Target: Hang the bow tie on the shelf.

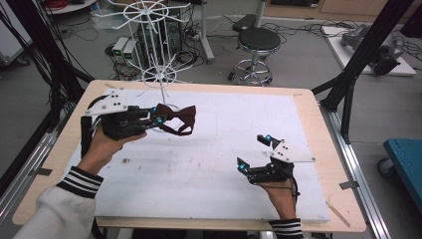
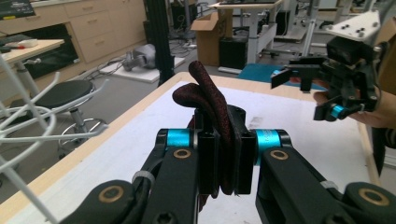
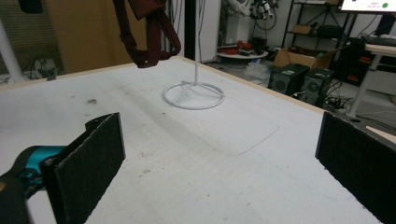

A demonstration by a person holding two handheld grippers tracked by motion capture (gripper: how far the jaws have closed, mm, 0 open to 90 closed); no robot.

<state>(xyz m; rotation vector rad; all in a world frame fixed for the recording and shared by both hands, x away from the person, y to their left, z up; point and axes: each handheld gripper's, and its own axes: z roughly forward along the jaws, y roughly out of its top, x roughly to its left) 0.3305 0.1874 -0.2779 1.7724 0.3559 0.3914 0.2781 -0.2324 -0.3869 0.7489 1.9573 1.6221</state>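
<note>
My left hand (image 1: 102, 142) came in over the near-left part of the white mat (image 1: 199, 189), and my left gripper (image 1: 158, 115) pointed right, raised above the mat, its jaws squeezed tight on the bow tie (image 1: 180, 117). In the left gripper view the dark red cloth (image 2: 215, 116) stood pinched between the two pads and rose above them in a fold, with the strap hanging below. The tie hung just in front of the rack's (image 1: 158, 50) thin white pole, near its ring base (image 3: 194, 95) at the back of the mat. Farther right, well apart from the tie, my right hand (image 1: 278, 191) held the right gripper (image 1: 255, 151) low over the mat's near-right part, jaws spread wide with nothing between them. In the right gripper view the two black pads (image 3: 93, 158) stood far apart over bare mat, and the tie (image 3: 147, 32) dangled at the upper left, off the table (image 1: 318, 124)
</note>
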